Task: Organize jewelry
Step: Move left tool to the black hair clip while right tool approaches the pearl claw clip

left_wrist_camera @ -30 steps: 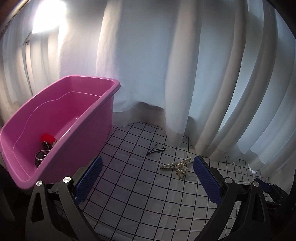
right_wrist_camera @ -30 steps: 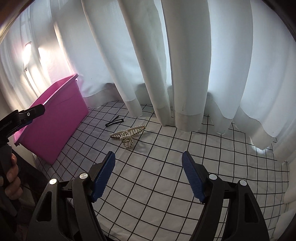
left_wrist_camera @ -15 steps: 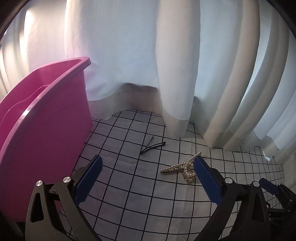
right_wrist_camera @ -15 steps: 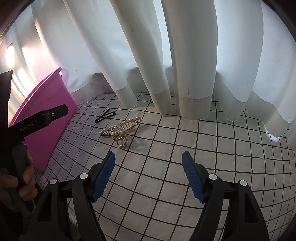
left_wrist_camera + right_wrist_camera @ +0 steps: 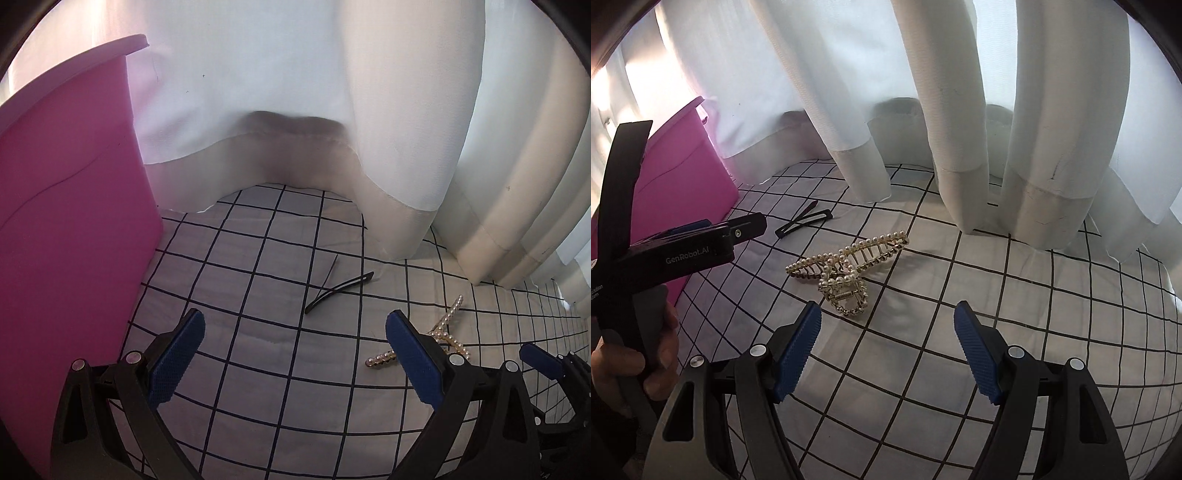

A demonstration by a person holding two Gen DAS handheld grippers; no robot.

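Observation:
A black hair clip [image 5: 338, 289] lies on the checked cloth just beyond my open, empty left gripper [image 5: 293, 325]. A pearl claw clip [image 5: 445, 332] lies to its right, partly hidden by my right fingertip pad [image 5: 410, 356]. In the right wrist view the pearl claw clip [image 5: 846, 267] lies just ahead and left of my open, empty right gripper [image 5: 886, 319], and the black hair clip [image 5: 803, 223] lies farther back left. The pink bin [image 5: 62, 229] stands at the left; its inside is hidden.
White curtains [image 5: 332, 110] hang down to the cloth along the back and right [image 5: 979, 129]. The checked cloth [image 5: 1015, 314] covers the table. The hand-held left gripper body [image 5: 676, 251] shows at the left of the right wrist view, in front of the pink bin [image 5: 683, 170].
My left gripper has come down from above the bin and moved toward the black hair clip. My right gripper has moved closer to the pearl claw clip. Both stay open.

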